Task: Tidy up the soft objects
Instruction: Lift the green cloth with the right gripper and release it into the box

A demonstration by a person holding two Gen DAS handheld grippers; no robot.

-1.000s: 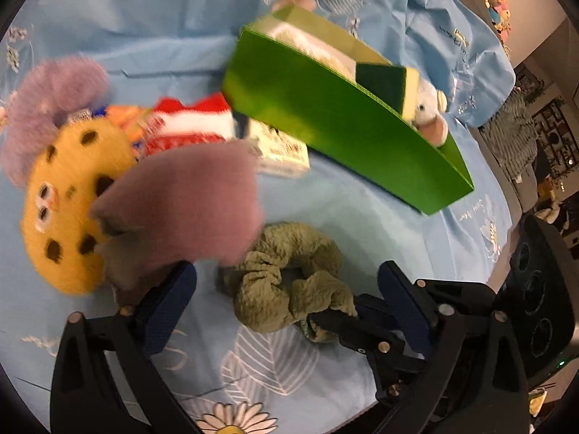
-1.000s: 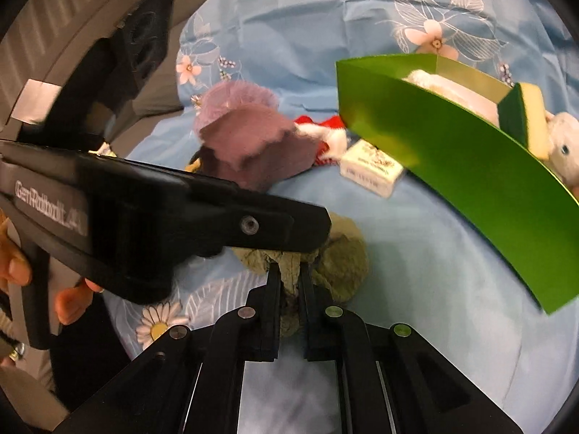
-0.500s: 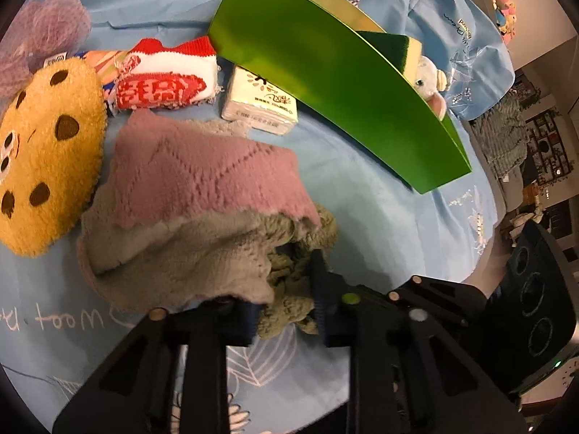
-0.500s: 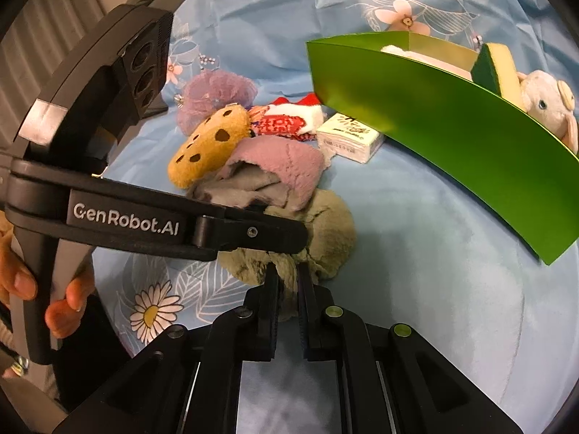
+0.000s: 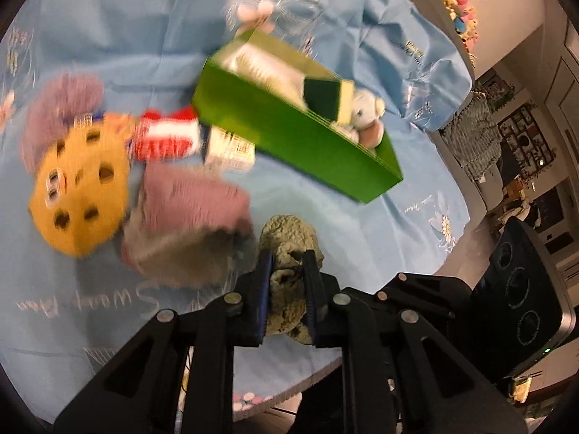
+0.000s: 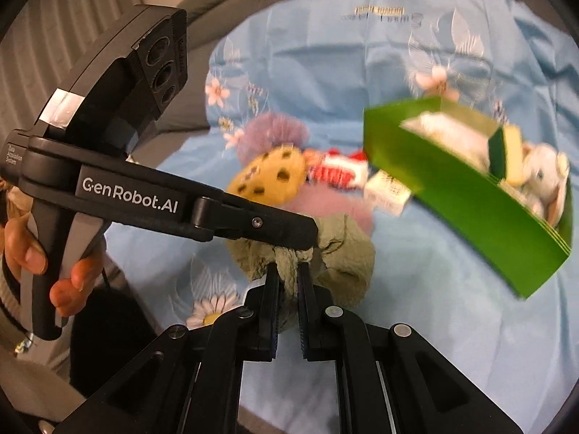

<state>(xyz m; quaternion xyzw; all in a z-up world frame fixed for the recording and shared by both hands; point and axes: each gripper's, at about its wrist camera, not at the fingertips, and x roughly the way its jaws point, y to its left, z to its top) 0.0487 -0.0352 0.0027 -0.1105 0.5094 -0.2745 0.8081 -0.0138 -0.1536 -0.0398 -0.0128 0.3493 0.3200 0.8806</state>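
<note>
Both grippers are shut on one olive green scrunchie (image 5: 289, 253), which also shows in the right wrist view (image 6: 343, 253), and hold it above the blue cloth. My left gripper (image 5: 287, 264) pinches it from one side; my right gripper (image 6: 288, 271) pinches a fold from the other. The left gripper's body (image 6: 144, 195) crosses the right wrist view. A green box (image 5: 289, 133) lies beyond, also in the right wrist view (image 6: 459, 202), and holds a sponge (image 5: 325, 97), a white cloth and a plush mouse (image 5: 365, 115). A pink knitted cloth (image 5: 188, 213) lies on the table to the left.
A yellow cookie plush (image 5: 79, 195), a purple puff (image 5: 58, 108), a red and white sock (image 5: 166, 137) and a small white packet (image 5: 228, 148) lie left of the box. The table edge runs near the bottom right (image 5: 416, 296). Furniture stands beyond it.
My left gripper let go of the pink cloth, which now lies on the table, and closed on the green scrunchie. Both grippers have lifted the scrunchie up and back from the table.
</note>
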